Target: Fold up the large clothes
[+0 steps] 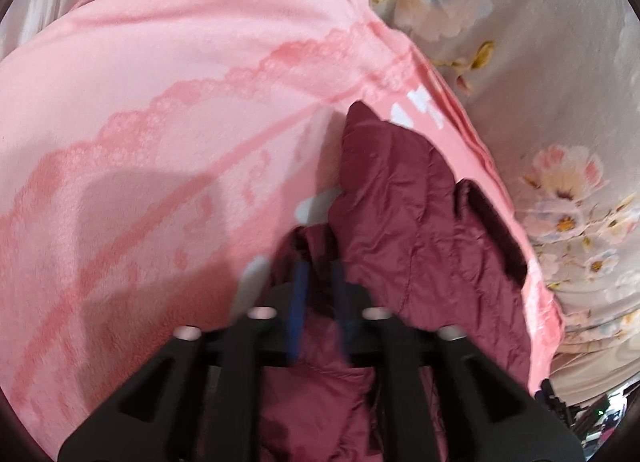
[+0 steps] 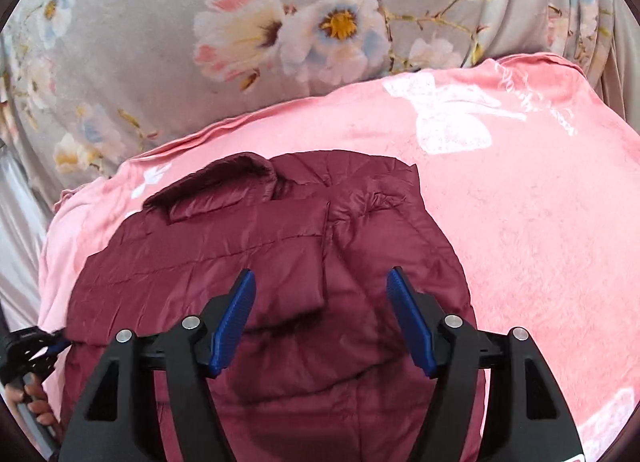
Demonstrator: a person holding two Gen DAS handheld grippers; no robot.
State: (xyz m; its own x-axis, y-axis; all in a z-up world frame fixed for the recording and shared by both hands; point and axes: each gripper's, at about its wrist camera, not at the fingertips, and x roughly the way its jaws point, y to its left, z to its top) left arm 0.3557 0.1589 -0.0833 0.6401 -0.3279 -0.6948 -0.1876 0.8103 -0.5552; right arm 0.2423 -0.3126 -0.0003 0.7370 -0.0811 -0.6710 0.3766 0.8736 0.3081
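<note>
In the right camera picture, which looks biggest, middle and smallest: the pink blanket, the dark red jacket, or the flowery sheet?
1. pink blanket and dark red jacket: about alike, and the jacket is nearer the camera, so unsure.
2. flowery sheet: smallest showing.

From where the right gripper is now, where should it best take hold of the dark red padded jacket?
Probably the folded sleeve's cuff edge on the dark red padded jacket: it forms a raised, free flap. The right gripper is open right above it; come straight down from the near side.
</note>
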